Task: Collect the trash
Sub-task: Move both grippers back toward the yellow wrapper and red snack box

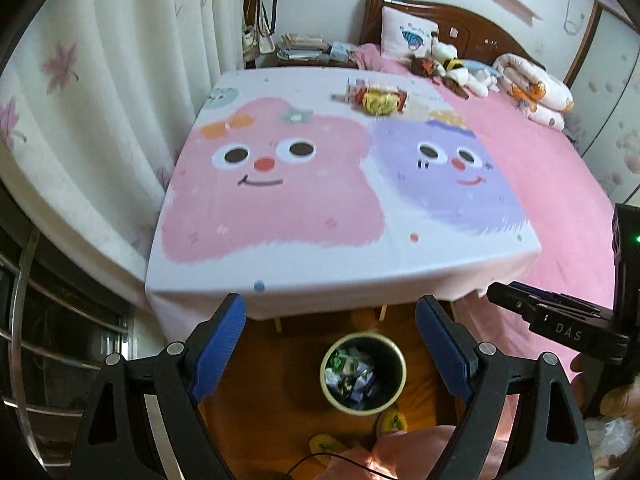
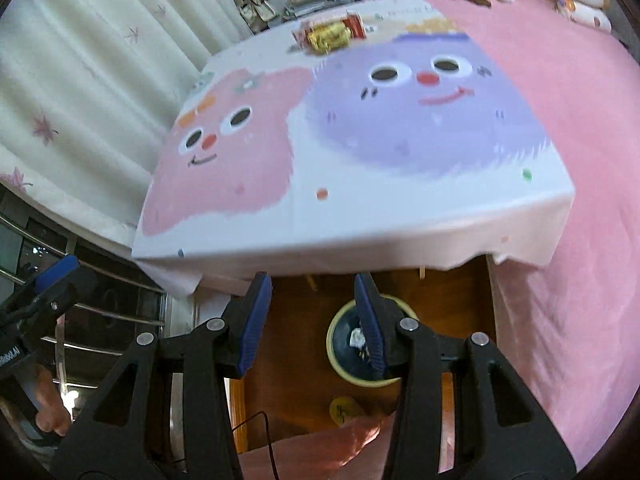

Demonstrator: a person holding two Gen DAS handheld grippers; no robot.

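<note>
A round waste bin with a pale rim stands on the wooden floor in front of the table, full of crumpled wrappers. My left gripper hangs open above it, nothing between its blue pads. My right gripper is open too, over the same bin, and empty. Red and yellow snack wrappers lie at the far edge of the table; in the right wrist view those wrappers sit beyond the purple face. The right gripper also shows at the left view's right edge.
The table wears a white cloth with pink and purple cartoon faces. A pink bed with plush toys and folded quilts runs along the right. Curtains hang at the left. Yellow slippers and a person's pink-clad knee lie below the bin.
</note>
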